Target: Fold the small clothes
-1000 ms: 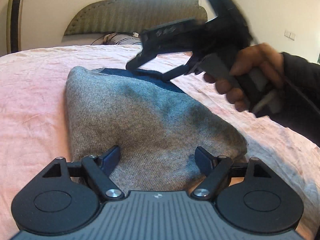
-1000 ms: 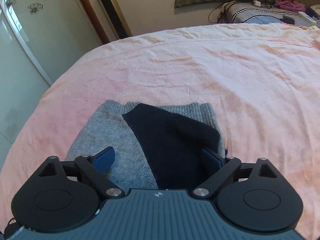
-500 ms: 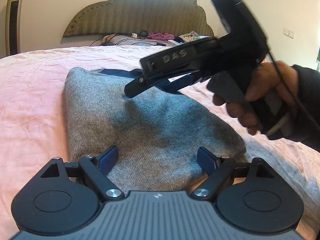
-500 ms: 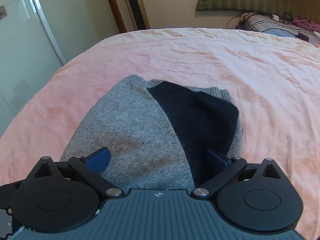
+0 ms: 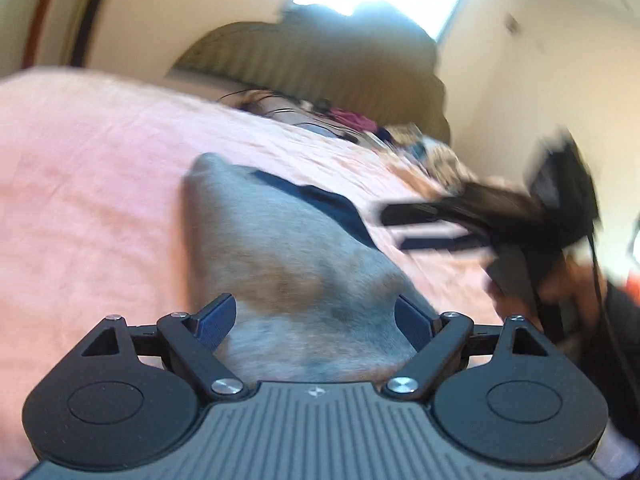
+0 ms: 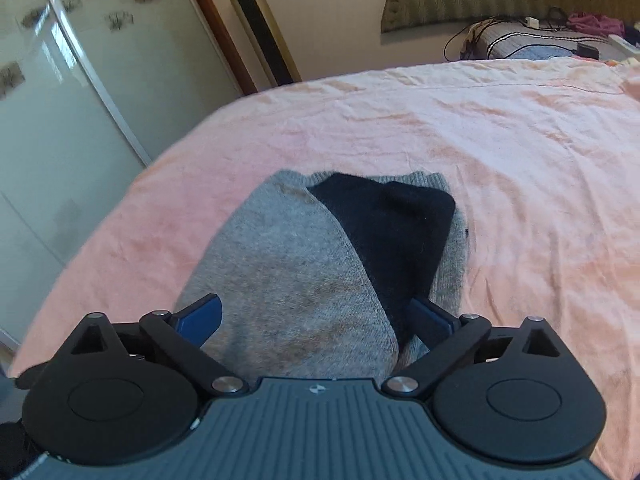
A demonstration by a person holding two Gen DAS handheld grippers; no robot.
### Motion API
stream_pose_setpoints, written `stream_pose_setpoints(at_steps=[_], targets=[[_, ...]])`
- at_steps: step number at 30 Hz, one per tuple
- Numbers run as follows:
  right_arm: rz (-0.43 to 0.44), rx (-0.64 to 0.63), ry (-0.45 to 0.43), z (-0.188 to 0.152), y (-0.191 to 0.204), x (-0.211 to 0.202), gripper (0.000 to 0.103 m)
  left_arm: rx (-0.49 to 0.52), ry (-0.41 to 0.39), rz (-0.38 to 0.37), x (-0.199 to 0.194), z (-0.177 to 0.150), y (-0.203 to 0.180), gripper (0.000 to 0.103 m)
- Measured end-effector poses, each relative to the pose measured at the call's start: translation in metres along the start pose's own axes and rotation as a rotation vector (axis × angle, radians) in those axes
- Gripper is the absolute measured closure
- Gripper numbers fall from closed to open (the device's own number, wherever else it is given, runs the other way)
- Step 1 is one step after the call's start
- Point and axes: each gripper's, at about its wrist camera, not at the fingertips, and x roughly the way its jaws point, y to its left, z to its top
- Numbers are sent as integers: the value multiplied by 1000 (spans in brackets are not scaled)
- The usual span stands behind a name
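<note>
A folded grey knit garment (image 5: 288, 264) with a dark navy part (image 6: 392, 220) lies on the pink bed sheet (image 5: 80, 208). In the right wrist view the grey fold (image 6: 288, 272) lies over the navy part. My left gripper (image 5: 316, 320) is open, its blue pads either side of the garment's near end, holding nothing. My right gripper (image 6: 316, 316) is open over the garment's near edge and empty. It also shows blurred in the left wrist view (image 5: 424, 228), to the right of the garment above the sheet.
A padded headboard (image 5: 304, 60) stands at the far end, with a pile of clothes and cables (image 6: 536, 36) below it. A mirrored wardrobe door (image 6: 72, 92) and a tall tower unit (image 6: 260, 24) stand left of the bed. The sheet (image 6: 520, 160) is wrinkled.
The left view has tilted and blurred with quick motion. The right gripper has pulled away to the right of the garment and lower. The garment lies as before.
</note>
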Motion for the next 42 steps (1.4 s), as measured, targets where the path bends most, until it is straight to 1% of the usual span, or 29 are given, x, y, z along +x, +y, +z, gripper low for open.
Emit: stream_pose_setpoints(at_steps=[2, 4, 6, 7, 8, 9, 10, 11, 12, 13, 14, 15, 16, 19, 21, 23, 25, 27, 28, 29, 30, 31, 32, 33, 34, 36, 39, 40, 42], targets=[[27, 133, -1, -11, -28, -22, 0, -176, 44, 6, -4, 2, 34, 16], [49, 241, 24, -25, -52, -34, 0, -303, 85, -7, -2, 0, 58, 16], [82, 327, 75, -42, -71, -38, 5, -379, 97, -68, 1, -1, 68, 16], [112, 353, 102, -49, -75, -37, 10, -406, 113, -113, 5, -1, 69, 16], [156, 367, 117, -56, -76, -34, 11, -444, 145, -175, 13, -3, 70, 17], [194, 369, 131, -58, -73, -32, 11, -471, 177, -220, 22, -3, 68, 20], [228, 373, 153, -59, -71, -27, 11, -476, 202, -245, 30, -3, 66, 28], [251, 369, 168, -59, -68, -21, 12, -462, 225, -246, 38, -3, 61, 34], [268, 366, 174, -58, -66, -16, 14, -456, 245, -238, 45, -2, 59, 49], [283, 375, 181, -56, -66, -11, 21, -465, 276, -233, 53, -2, 59, 67], [291, 387, 198, -54, -68, -5, 41, -486, 317, -223, 62, -2, 61, 74], [281, 390, 230, -53, -69, 3, 58, -493, 343, -214, 66, -2, 62, 87], [260, 380, 258, -54, -69, 9, 81, -486, 352, -207, 67, -2, 61, 90], [268, 319, 241, -55, -61, 0, 81, -409, 330, -189, 53, 1, 48, 93], [293, 278, 229, -58, -55, -16, 81, -345, 312, -196, 36, 2, 36, 93], [293, 261, 242, -67, -54, -25, 81, -304, 328, -194, 29, -5, 30, 92], [277, 277, 259, -78, -60, -23, 85, -274, 344, -142, 33, -19, 31, 91], [303, 337, 234, -81, -68, -26, 81, -283, 320, -158, 25, -19, 33, 88], [306, 347, 222, -78, -67, -29, 70, -263, 319, -158, 18, -14, 30, 84], [292, 335, 193, -72, -65, -35, 54, -226, 299, -162, 8, -7, 28, 82], [275, 316, 147, -64, -64, -43, 44, -184, 266, -158, -2, 0, 25, 77], [264, 305, 103, -55, -64, -50, 29, -127, 222, -133, -13, 9, 21, 67], [258, 296, 64, -44, -64, -55, 25, -70, 179, -97, -21, 19, 17, 59], [248, 285, 40, -32, -65, -56, 25, -20, 131, -57, -25, 28, 12, 35], [228, 279, 21, -22, -65, -55, 25, 35, 75, 0, -27, 38, 6, 20], [170, 270, -2, 8, -66, -35, 25, 139, 10, 101, -13, 56, -6, 19], [103, 264, 23, 36, -69, 2, 29, 256, -21, 155, 22, 65, -26, 20], [76, 260, 45, 43, -69, 21, 34, 307, -5, 153, 37, 64, -34, 20], [18, 242, 103, 50, -66, 57, 47, 376, 81, 146, 73, 55, -45, 20]])
